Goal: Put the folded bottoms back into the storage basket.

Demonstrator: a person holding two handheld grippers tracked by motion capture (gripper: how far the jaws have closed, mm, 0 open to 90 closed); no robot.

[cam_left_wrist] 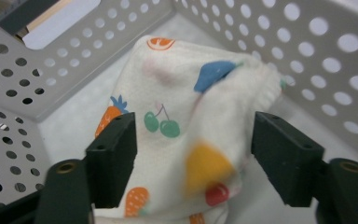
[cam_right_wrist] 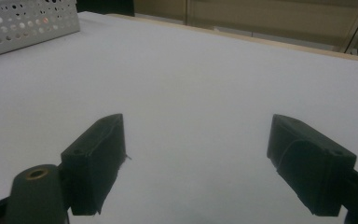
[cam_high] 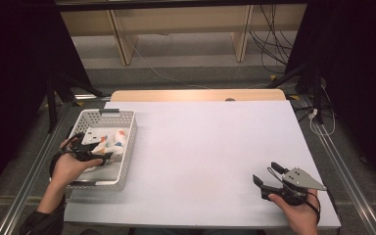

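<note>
Left tongs [cam_left_wrist: 193,154] lowered into a white perforated basket [cam_high: 127,147] at the left edge of the white bench [cam_high: 210,147], jaws parted on either side of a bunched white cloth [cam_left_wrist: 191,107] printed with cherries, carrots and other fruit. Cloth lying on the basket floor, rising between the two black jaws; left jaw close against the fabric, right jaw standing clear of it, so released rather than clamped. In the high view, left hand [cam_high: 73,164] over the basket's near end, cloth [cam_high: 110,139] visible just beyond it. Right tongs [cam_high: 268,177] near the bench's front right corner, well apart from the basket, held in the right hand [cam_high: 301,213], jaws spread wide over bare bench top with nothing between them. Basket corner [cam_right_wrist: 28,21] seen far off at the upper left of the right gripper view.
</note>
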